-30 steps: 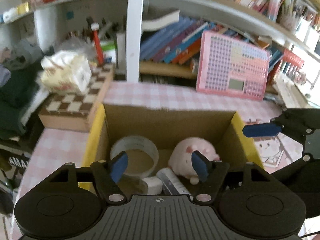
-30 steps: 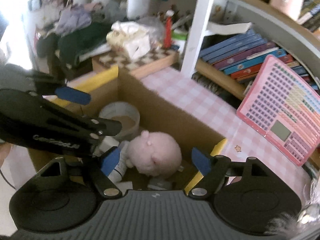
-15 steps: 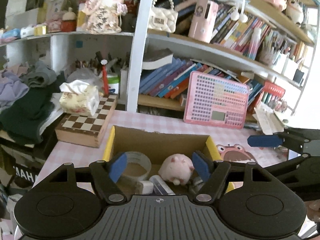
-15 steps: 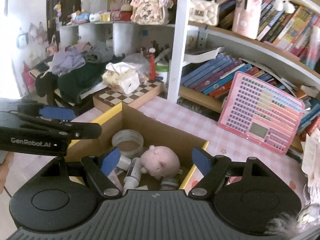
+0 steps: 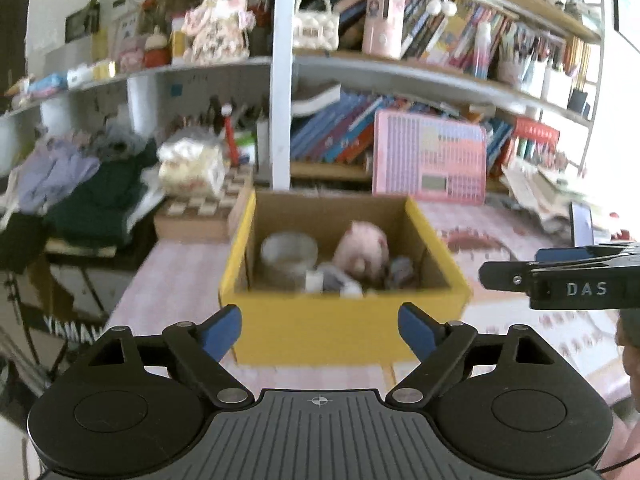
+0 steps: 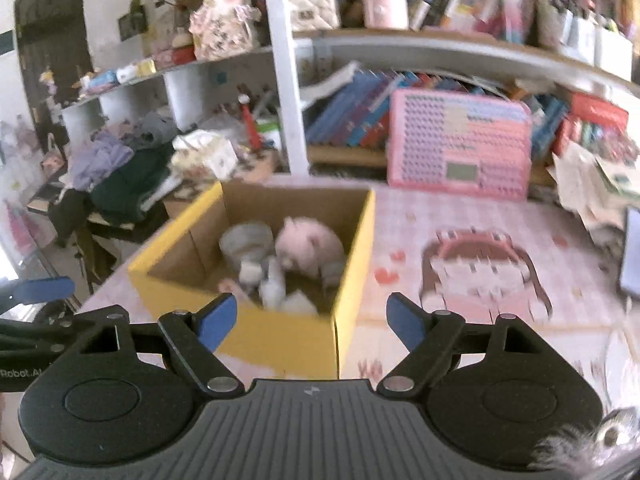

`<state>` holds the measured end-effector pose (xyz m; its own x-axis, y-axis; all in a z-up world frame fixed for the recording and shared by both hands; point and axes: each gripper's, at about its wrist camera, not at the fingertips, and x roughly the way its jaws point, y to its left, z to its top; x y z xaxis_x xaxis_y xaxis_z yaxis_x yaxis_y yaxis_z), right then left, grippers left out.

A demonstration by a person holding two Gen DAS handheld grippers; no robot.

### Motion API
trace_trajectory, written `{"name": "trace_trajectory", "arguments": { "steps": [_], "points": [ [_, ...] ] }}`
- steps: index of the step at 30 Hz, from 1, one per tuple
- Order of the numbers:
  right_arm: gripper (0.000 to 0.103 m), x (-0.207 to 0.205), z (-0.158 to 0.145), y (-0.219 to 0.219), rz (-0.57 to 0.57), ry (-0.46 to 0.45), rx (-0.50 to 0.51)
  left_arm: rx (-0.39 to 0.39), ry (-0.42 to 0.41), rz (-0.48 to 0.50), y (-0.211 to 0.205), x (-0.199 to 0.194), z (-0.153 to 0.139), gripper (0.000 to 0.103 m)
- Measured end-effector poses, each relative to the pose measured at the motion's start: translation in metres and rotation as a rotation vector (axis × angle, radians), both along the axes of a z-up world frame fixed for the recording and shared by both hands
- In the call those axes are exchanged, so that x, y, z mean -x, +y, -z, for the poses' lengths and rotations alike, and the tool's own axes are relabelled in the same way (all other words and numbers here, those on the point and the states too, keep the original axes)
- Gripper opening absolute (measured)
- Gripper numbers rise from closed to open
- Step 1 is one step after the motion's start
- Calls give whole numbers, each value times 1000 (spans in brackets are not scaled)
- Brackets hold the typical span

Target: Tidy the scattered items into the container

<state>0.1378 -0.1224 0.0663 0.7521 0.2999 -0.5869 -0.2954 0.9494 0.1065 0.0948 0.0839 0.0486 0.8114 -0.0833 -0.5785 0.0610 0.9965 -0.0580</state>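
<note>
Both tools hang before the yellow cardboard box [image 5: 344, 332] with nothing between their fingers: the left tool [image 5: 320, 330] and the right tool [image 6: 312, 320] are both spreading apart. Inside the box on the pink checked table [image 6: 404, 200] lie a pink plush pig [image 6: 310, 246], a tape roll [image 5: 289, 254] and small bottles [image 6: 272, 284].

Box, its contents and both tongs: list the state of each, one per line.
Yellow cardboard box: open-topped, upright on the table.
Pink plush pig: inside the box.
Tape roll: inside the box, lying flat.
White bottle: inside the box, details blurred.
Left tongs: jaws opening, nothing between them.
Right tongs: jaws opening, nothing between them.
</note>
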Motion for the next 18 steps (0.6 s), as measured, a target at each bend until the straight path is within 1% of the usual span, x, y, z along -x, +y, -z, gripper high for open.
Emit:
{"name": "trace_trajectory", "arguments": {
  "steps": [5,8,10,14,18],
  "points": [
    [81,37,21,-6,55,29,38,28,58,-33,-3,24,21,87],
    [81,57,32,-11,90,61,35,34,85,-23,-6,33,27,87],
    [82,69,39,-13,113,83,40,24,94,-4,-11,37,29,87],
    [85,81,48,-16,129,149,64,-4,123,21,-23,42,35,87],
    [89,88,52,-22,144,175,80,-25,171,34,-30,46,43,88]
  ]
}}
